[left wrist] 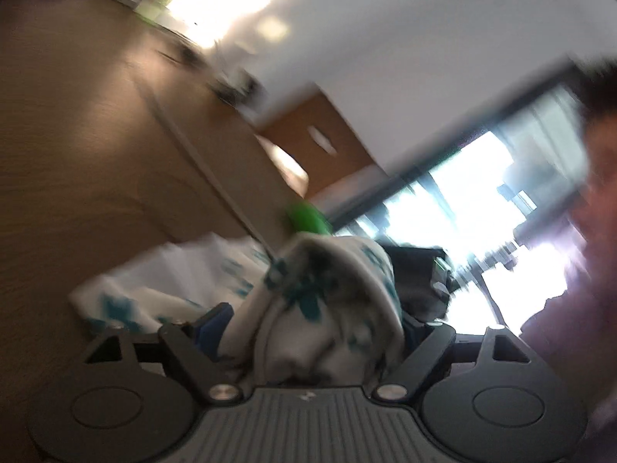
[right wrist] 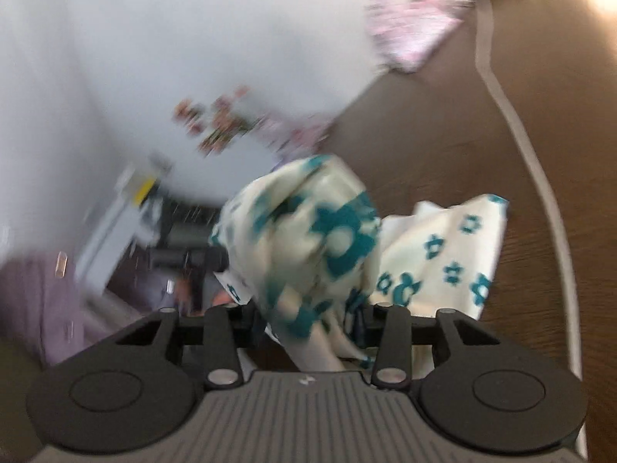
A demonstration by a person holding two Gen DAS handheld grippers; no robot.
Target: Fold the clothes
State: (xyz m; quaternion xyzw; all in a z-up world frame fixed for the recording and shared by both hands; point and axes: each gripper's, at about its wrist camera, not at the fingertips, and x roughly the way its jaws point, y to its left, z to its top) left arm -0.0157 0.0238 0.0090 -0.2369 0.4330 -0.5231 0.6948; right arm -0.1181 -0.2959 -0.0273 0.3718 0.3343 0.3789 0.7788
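A white cloth with teal flower print (left wrist: 308, 301) is bunched between the fingers of my left gripper (left wrist: 312, 320), which is shut on it and lifted off the brown table (left wrist: 77, 135). The same cloth (right wrist: 308, 239) is bunched in my right gripper (right wrist: 308, 320), also shut on it. The rest of the cloth (right wrist: 447, 254) hangs down to the table on the right. Both views are tilted and blurred by motion. The fingertips are hidden by fabric.
A pink patterned garment (right wrist: 412, 31) lies far off on the table (right wrist: 443, 135). A pale strip (right wrist: 516, 123) runs along the table. A bright window (left wrist: 462, 200) and a person's head (left wrist: 594, 177) show at the right of the left wrist view.
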